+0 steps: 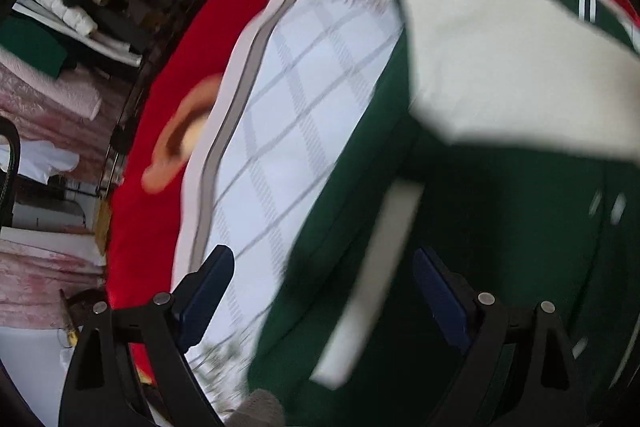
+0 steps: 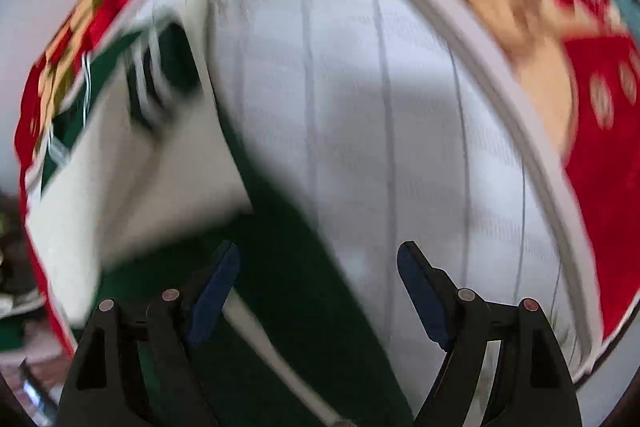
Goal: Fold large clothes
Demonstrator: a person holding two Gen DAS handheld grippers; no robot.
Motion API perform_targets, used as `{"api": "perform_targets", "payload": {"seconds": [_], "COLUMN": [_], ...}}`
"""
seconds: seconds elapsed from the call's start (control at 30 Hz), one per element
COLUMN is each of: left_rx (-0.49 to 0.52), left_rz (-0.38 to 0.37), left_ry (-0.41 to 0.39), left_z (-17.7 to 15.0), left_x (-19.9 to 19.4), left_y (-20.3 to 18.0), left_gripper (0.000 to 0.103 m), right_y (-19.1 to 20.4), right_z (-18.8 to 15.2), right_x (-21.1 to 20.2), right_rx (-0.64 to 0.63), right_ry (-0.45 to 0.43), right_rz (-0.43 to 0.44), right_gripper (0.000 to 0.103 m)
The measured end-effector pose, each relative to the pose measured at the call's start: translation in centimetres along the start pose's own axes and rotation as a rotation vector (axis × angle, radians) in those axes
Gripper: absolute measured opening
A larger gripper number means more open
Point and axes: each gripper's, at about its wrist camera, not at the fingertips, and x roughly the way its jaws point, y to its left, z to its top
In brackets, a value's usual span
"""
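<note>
Both tools, left (image 1: 324, 287) and right (image 2: 318, 283), gape empty above green garment (image 1: 500, 227) on checked sheet (image 1: 288, 115).

The left gripper (image 1: 324, 267) points steeply downward, its two blue-padded fingers (image 1: 210, 291) spread wide with nothing pinched between them. The right gripper (image 2: 318, 267) also aims steeply down, its fingers (image 2: 420, 291) standing far apart and closed on nothing. Both views are motion-blurred.

Soft even daylight, heavy motion blur in both views — fisheye bending, dark corners.
</note>
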Motion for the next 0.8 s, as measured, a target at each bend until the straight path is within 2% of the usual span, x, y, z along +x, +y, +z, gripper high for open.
{"api": "perform_targets", "payload": {"seconds": [0.07, 0.2, 0.3, 0.33, 0.37, 0.4, 0.43, 0.47, 0.5, 0.6, 0.7, 0.8], "left_rx": [0.020, 0.021, 0.015, 0.014, 0.013, 0.016, 0.030, 0.061, 0.093, 0.103, 0.079, 0.100], "left_rz": [-0.002, -0.073, -0.124, -0.137, -0.167, -0.203, -0.224, -0.217, -0.208, -0.215, -0.246, -0.259], "left_ry": [0.044, 0.111, 0.115, 0.100, 0.081, 0.062, 0.045, 0.029, 0.014, -0.006, 0.023, 0.060], "left_z": [-1.7, -3.6, -3.9, -3.9, -4.0, -4.1, -4.3, -4.6, -4.8, -5.4, -6.5, -8.8], "left_x": [1.7, 5.5, 7.1, 7.1, 7.0, 6.6, 6.2, 5.8, 5.4, 4.5, 3.8, 3.1], "left_y": [1.5, 2.8, 2.5, 2.4, 2.2, 2.0, 1.6, 0.9, 0.2, 0.1, 0.9, 1.0], "left_gripper": [0.091, 0.091, 0.090, 0.082, 0.061, 0.045, 0.023, 0.013, 0.011, 0.008, 0.007, 0.007], "right_y": [-1.7, -3.0, -2.3, -1.9, -1.4, -1.0, -0.1, 0.3, 0.8, 1.4, 0.6, -1.0], "right_z": [-2.8, -6.7, -8.0, -8.4, -8.7, -9.0, -9.4, -9.6, -10.1, -11.1, -12.3, -14.3], "right_x": [1.4, 4.6, 5.5, 5.5, 5.3, 5.2, 5.2, 5.2, 5.2, 4.5, 3.0, 1.5], "right_rx": [-0.004, -0.061, -0.124, -0.137, -0.147, -0.157, -0.179, -0.188, -0.190, -0.212, -0.192, -0.191], "right_ry": [0.087, 0.191, 0.171, 0.161, 0.148, 0.142, 0.147, 0.152, 0.155, 0.137, 0.134, 0.142], "right_rz": [0.015, 0.016, -0.015, -0.022, -0.016, -0.012, -0.007, -0.006, -0.005, -0.038, -0.032, -0.077], "right_gripper": [0.083, 0.082, 0.082, 0.082, 0.069, 0.049, 0.042, 0.025, 0.014, 0.009, 0.007, 0.007]}}
